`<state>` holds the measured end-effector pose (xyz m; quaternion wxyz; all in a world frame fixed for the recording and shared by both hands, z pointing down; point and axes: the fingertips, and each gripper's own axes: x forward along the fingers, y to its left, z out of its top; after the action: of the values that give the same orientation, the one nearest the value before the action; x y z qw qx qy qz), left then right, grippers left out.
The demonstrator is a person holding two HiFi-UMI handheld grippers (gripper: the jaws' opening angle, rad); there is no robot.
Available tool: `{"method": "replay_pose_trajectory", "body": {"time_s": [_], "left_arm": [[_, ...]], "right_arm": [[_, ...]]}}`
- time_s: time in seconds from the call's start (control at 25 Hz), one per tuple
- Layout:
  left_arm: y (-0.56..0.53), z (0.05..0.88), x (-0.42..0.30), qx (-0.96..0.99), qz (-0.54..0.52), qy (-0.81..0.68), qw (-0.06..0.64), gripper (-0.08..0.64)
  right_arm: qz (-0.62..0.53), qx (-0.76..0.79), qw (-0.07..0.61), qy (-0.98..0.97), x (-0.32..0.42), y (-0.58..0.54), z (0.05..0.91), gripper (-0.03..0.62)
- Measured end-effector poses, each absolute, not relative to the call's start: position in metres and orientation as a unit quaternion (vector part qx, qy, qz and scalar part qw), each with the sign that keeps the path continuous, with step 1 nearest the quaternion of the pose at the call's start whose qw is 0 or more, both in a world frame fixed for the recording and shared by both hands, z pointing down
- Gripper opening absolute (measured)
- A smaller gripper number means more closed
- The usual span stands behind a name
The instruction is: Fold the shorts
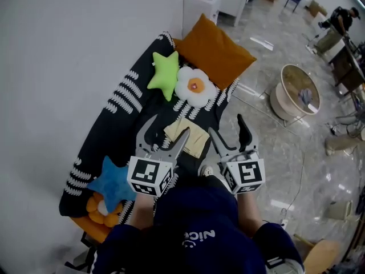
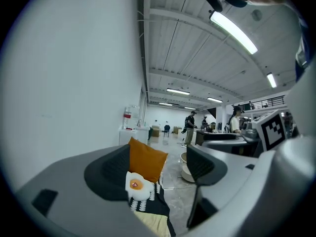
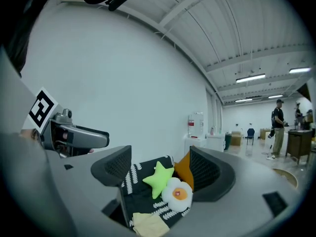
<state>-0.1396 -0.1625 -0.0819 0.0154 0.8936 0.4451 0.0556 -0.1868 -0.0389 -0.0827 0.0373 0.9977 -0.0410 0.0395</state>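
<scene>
A: How are the two hands held?

B: Both are in front of the person's chest, side by side, in dark blue sleeves. The left gripper point(image 1: 170, 125) and the right gripper point(image 1: 226, 124) point forward and about level, over the near end of the bed. The marker cubes face the head camera.

A: And the jaws?

B: In the left gripper view the left gripper point(image 2: 158, 167) has its jaws well apart. Between them I see only the room behind, so it holds nothing. The right gripper point(image 3: 160, 169) is the same in its own view: jaws wide, nothing pressed between the pads.

A: Where are the pale yellow cloth shorts?

B: The pale yellow cloth shorts point(image 1: 194, 138) lie on the black bed cover with white leaf marks point(image 1: 131, 113), towards its near end. In the head view they show between the two grippers, and the inner jaw of the left one hides a part of them. In both gripper views they are low, under the jaws point(image 2: 153, 225) point(image 3: 148, 225).

A: How do they look?

B: Folded into a flat, about rectangular packet. One layer lies over another with edges nearly even.

A: What is around them?

B: Just beyond them is a white fried-egg pillow point(image 1: 195, 87), touching a light green star pillow point(image 1: 165, 73). Behind these is a big orange cushion point(image 1: 214, 50). A blue star pillow point(image 1: 114, 181) lies at the near left corner, well apart from the shorts.
</scene>
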Motion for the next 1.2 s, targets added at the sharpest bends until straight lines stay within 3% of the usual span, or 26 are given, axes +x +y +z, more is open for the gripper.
{"method": "replay_pose_trajectory", "body": {"time_s": [0.2,0.4,0.48,0.52,0.68,0.84,1.2], "left_arm": [[-0.161,-0.073,-0.145,0.898,0.044,0.438,-0.024,0.341],[-0.15,-0.093,-0.153,0.885,0.03,0.462,0.051,0.339],[-0.147,-0.099,-0.151,0.882,0.021,0.465,0.071,0.303],[-0.146,-0.101,-0.149,0.881,0.02,0.467,0.074,0.261],[-0.144,-0.097,-0.146,0.885,0.016,0.462,0.044,0.065],[-0.142,-0.091,-0.143,0.892,0.008,0.452,0.008,0.003],[-0.134,-0.093,-0.144,0.899,-0.01,0.438,-0.013,0.002]], "right_arm": [[0.023,0.997,0.065,-0.039,-0.194,-0.051,-0.099,0.359],[0.025,0.997,0.069,-0.037,-0.201,-0.048,-0.096,0.359],[0.006,0.997,0.064,-0.03,-0.2,-0.044,-0.098,0.233],[0.002,0.998,0.063,-0.028,-0.199,-0.042,-0.098,0.201],[-0.001,0.998,0.06,-0.037,-0.19,-0.044,-0.098,0.143],[-0.002,0.997,0.063,-0.044,-0.185,-0.047,-0.098,0.014],[-0.012,0.996,0.049,-0.068,-0.181,-0.052,-0.101,0.009]]}}
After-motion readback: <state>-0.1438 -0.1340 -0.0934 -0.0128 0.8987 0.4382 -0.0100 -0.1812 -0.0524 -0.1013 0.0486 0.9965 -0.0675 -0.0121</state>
